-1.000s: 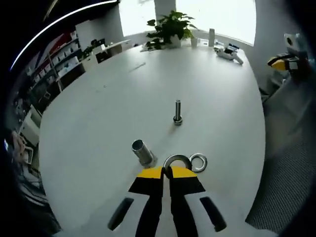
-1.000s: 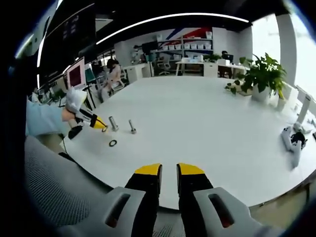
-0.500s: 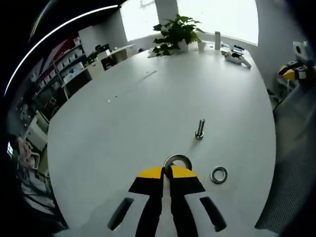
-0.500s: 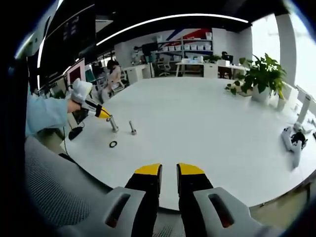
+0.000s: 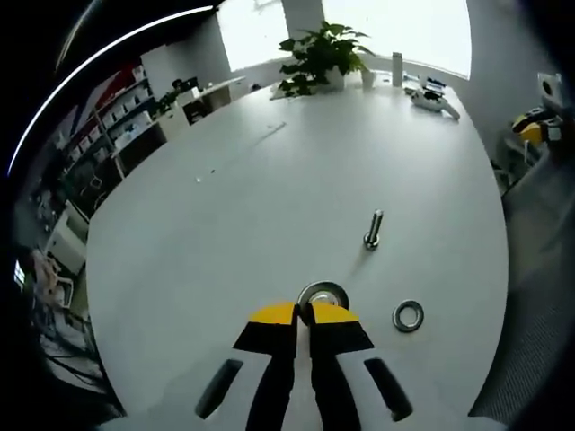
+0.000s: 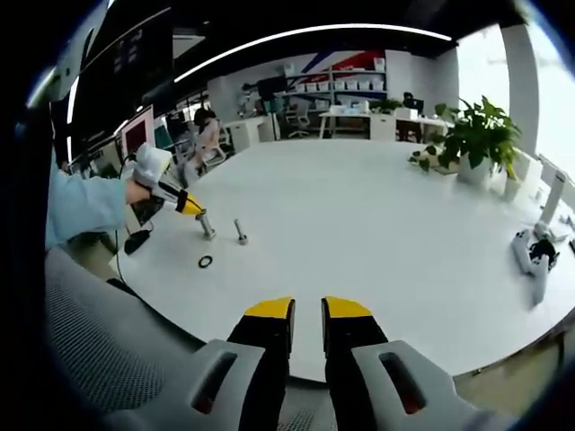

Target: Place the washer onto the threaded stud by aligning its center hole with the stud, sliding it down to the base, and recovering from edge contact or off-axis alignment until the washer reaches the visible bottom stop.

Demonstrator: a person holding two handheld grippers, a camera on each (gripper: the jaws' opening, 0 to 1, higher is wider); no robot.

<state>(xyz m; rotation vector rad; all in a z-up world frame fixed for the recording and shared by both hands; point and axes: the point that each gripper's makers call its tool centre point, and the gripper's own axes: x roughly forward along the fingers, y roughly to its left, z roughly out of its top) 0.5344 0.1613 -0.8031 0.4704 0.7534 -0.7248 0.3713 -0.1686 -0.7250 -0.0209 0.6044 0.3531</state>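
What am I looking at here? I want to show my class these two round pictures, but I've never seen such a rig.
A person holds a two-jaw gripper in each hand, and each carries a fisheye camera. The left gripper view looks along the left gripper, shut on a washer over the white table. Nearby stand a bolt and a second washer. The right gripper view looks along the right gripper, open and holding nothing; far off it shows the other gripper at a stud.
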